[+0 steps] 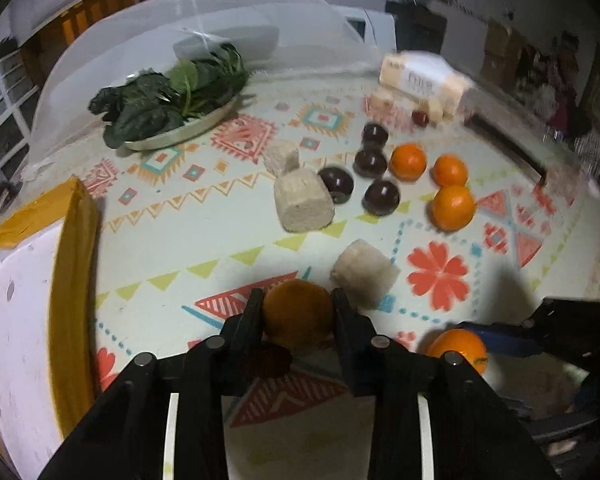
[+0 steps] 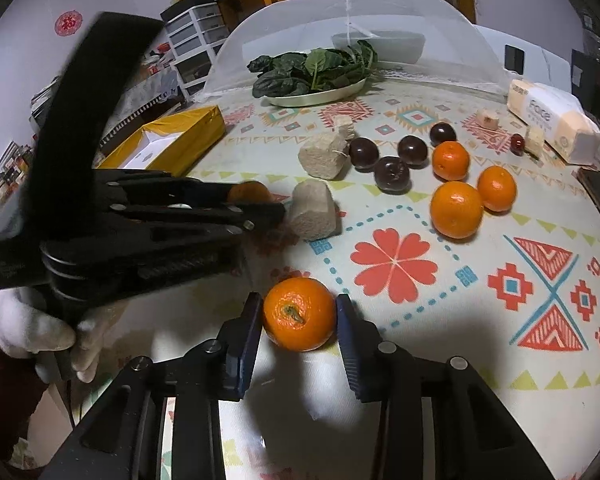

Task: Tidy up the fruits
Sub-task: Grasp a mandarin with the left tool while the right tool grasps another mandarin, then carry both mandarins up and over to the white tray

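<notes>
My left gripper [image 1: 298, 300] is shut on an orange [image 1: 298, 314] and holds it just above the patterned tablecloth; the same gripper shows in the right wrist view [image 2: 276, 210] with its orange [image 2: 248, 192]. My right gripper [image 2: 298, 308] is shut on another orange [image 2: 299, 314], which also shows in the left wrist view [image 1: 458, 348]. Three loose oranges [image 2: 456, 210] and several dark plums [image 2: 392, 174] lie together further back on the cloth. Pale cut chunks [image 2: 314, 210] lie among them.
A yellow box with a white inside [image 2: 168, 142] stands at the left. A plate of leafy greens [image 2: 316, 96] sits in front of a mesh food cover [image 2: 352, 20]. A tissue pack [image 2: 548, 118] lies at the right, with a small red fruit [image 2: 518, 144] by it.
</notes>
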Demonstrator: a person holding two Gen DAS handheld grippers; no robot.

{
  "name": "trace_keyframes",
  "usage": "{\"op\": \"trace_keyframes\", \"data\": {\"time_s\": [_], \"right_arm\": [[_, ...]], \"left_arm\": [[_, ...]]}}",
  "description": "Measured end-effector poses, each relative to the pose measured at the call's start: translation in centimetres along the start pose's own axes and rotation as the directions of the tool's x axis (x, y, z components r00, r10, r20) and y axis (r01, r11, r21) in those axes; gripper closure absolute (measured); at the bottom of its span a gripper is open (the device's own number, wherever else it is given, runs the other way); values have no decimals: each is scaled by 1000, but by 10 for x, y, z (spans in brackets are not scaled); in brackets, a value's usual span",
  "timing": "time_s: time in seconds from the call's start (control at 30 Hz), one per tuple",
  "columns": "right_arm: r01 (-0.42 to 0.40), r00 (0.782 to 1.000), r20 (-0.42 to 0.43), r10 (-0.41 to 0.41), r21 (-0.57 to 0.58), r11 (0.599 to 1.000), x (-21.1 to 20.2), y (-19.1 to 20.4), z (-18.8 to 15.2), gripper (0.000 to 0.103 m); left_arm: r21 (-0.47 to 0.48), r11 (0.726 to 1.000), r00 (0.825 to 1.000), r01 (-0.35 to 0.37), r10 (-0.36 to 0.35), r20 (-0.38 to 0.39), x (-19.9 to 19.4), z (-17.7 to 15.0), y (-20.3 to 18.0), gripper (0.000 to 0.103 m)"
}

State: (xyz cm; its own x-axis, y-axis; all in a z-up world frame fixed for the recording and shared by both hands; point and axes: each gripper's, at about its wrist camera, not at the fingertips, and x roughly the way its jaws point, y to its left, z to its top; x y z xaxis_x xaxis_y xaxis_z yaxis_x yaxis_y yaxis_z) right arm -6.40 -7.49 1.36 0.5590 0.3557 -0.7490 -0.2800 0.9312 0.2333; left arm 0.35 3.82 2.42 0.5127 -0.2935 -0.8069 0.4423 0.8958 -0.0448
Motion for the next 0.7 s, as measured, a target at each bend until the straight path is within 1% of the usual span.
{"op": "trace_keyframes", "data": {"time_s": [0.07,0.13,0.23,0.27,0.3,0.37,0.4,0.43,0.47,0.5,0.53,0.57,0.6,0.63,0.67,0.7], "right_arm": [[-6,1000,20,5,17,1000,-12,-3,-2,64],[-7,999,49,6,29,1000,-28,-4,-3,64],[-21,992,126,14,58,998,-69,-5,-5,64],[-28,986,168,17,68,997,-91,-5,-5,64],[-33,980,196,19,72,997,-106,-3,-6,64],[-40,963,270,19,73,996,-148,2,-6,64],[-40,951,309,17,69,997,-172,5,-5,64],[-38,936,351,14,62,997,-197,10,-5,64],[-35,923,384,10,58,998,-217,14,-4,64],[-27,906,423,2,52,998,-242,19,-3,64],[-17,890,455,-5,44,999,-265,23,-2,64],[2,869,494,-17,30,1000,-296,30,2,64],[21,855,518,-29,21,1000,-317,34,6,64],[48,834,550,-50,17,999,-344,41,11,64],[66,818,572,-62,13,998,-364,46,16,64],[96,798,597,-81,6,995,-389,54,21,64]], "left_arm": [[-42,998,999,37,-36,35,-18,0,4,71],[-75,994,994,75,-69,83,-45,-3,5,71],[-100,985,977,143,-125,172,-96,-11,5,71],[-105,980,969,169,-145,202,-114,-14,5,71],[-107,974,954,198,-167,248,-139,-19,5,71],[-93,970,928,223,-182,324,-178,-28,5,71],[-84,967,907,240,-192,375,-206,-34,7,71],[-78,965,890,251,-198,411,-228,-40,9,71],[-75,964,878,254,-198,436,-243,-43,11,71],[-69,964,860,255,-194,473,-267,-47,15,71],[-64,965,839,253,-186,512,-291,-51,18,71],[-62,970,819,237,-165,550,-321,-56,23,71],[-63,974,806,219,-143,575,-343,-59,28,71],[-66,978,792,200,-121,599,-365,-62,32,71],[-77,984,774,163,-79,629,-394,-65,39,71],[-89,987,762,136,-47,645,-411,-67,44,71]]}}
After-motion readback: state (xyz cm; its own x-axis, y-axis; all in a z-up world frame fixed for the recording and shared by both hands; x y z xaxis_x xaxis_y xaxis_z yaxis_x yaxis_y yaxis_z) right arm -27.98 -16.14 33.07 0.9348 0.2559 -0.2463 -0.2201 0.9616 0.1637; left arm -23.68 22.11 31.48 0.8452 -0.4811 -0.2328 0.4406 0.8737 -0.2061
